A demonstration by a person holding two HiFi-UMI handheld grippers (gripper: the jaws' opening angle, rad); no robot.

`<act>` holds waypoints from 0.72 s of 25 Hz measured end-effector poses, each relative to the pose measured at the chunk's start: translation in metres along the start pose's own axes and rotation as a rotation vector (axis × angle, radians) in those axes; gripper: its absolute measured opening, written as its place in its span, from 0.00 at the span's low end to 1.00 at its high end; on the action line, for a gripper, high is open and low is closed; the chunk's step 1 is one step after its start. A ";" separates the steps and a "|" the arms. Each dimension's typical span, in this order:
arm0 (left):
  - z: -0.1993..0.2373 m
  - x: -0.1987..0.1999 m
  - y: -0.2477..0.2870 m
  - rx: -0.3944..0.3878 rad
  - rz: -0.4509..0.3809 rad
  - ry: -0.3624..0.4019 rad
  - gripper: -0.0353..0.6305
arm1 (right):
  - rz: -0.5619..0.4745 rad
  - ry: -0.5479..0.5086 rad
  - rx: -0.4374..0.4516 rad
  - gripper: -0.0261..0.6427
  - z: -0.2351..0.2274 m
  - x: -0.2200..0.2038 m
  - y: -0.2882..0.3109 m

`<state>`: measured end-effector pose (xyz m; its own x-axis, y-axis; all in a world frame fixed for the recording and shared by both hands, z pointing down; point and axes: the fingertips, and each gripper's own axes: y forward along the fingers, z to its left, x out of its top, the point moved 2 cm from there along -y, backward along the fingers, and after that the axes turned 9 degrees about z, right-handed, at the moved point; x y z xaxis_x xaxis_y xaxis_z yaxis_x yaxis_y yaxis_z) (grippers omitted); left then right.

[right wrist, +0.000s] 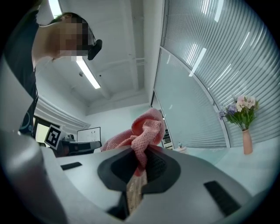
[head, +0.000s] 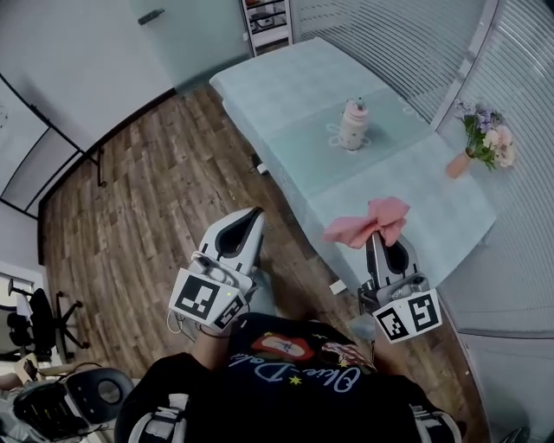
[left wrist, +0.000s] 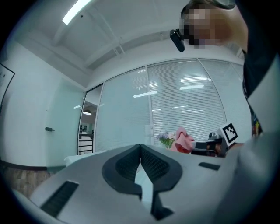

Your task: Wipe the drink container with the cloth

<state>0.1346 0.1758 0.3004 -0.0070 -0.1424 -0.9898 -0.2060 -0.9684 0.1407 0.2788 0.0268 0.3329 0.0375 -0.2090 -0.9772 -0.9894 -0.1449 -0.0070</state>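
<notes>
A pale drink container [head: 353, 125] with a lid stands upright on a doily in the middle of the light green table [head: 286, 95]. My right gripper [head: 378, 239] is shut on a pink cloth [head: 370, 220], held up in the air over the table's near edge; the cloth [right wrist: 141, 133] bunches above the jaws in the right gripper view. My left gripper [head: 253, 216] is shut with nothing in it, over the wooden floor left of the table. In the left gripper view its jaws [left wrist: 140, 151] meet at the tips. Both grippers are well short of the container.
A small vase of flowers [head: 485, 140] stands at the table's right side by the blinds. A white shelf unit [head: 267, 24] is beyond the table's far end. Office chairs [head: 35, 322] sit at the lower left on the wooden floor [head: 147, 216].
</notes>
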 end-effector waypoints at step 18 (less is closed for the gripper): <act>0.141 0.007 0.128 -0.298 -0.013 0.009 0.06 | -0.016 0.030 -0.377 0.06 -0.035 0.002 0.126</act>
<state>-0.0298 0.0793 0.3085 0.0025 -0.1302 -0.9915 0.0901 -0.9874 0.1299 0.1591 -0.0253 0.3374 0.0623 -0.2314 -0.9709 -0.8679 -0.4930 0.0618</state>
